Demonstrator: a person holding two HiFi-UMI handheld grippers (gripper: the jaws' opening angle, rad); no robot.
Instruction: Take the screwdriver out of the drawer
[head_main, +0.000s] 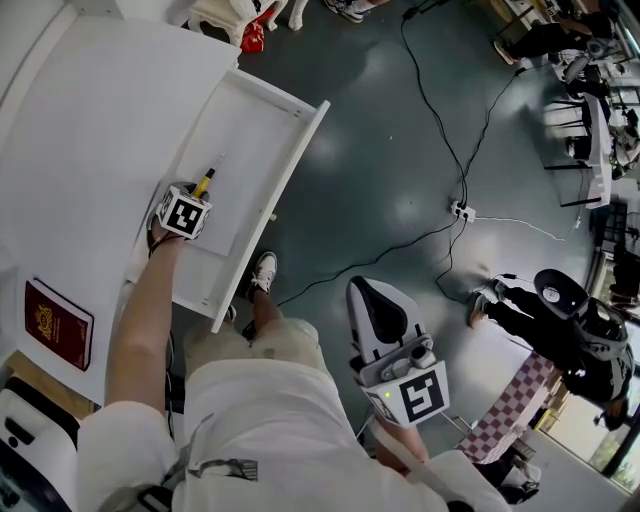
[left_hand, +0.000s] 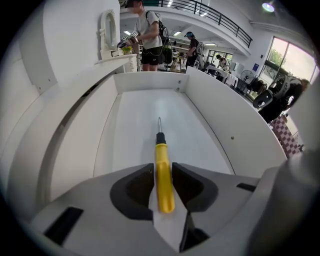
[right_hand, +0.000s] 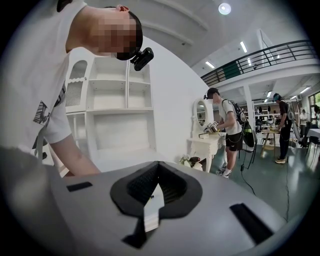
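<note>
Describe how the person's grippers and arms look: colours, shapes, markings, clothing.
Both the left gripper and right gripper have pale grey-white shells with black-padded fingers. Each carries a white cube printed with black square markers. The arms are bare below short white T-shirt sleeves.

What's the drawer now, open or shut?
Open. The drawer is pulled out, with the screwdriver inside it, gripped by the left tool.

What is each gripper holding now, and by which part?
The left gripper grips the screwdriver by its yellow handle, inside the open drawer. The right gripper is shut and holds nothing.
</note>
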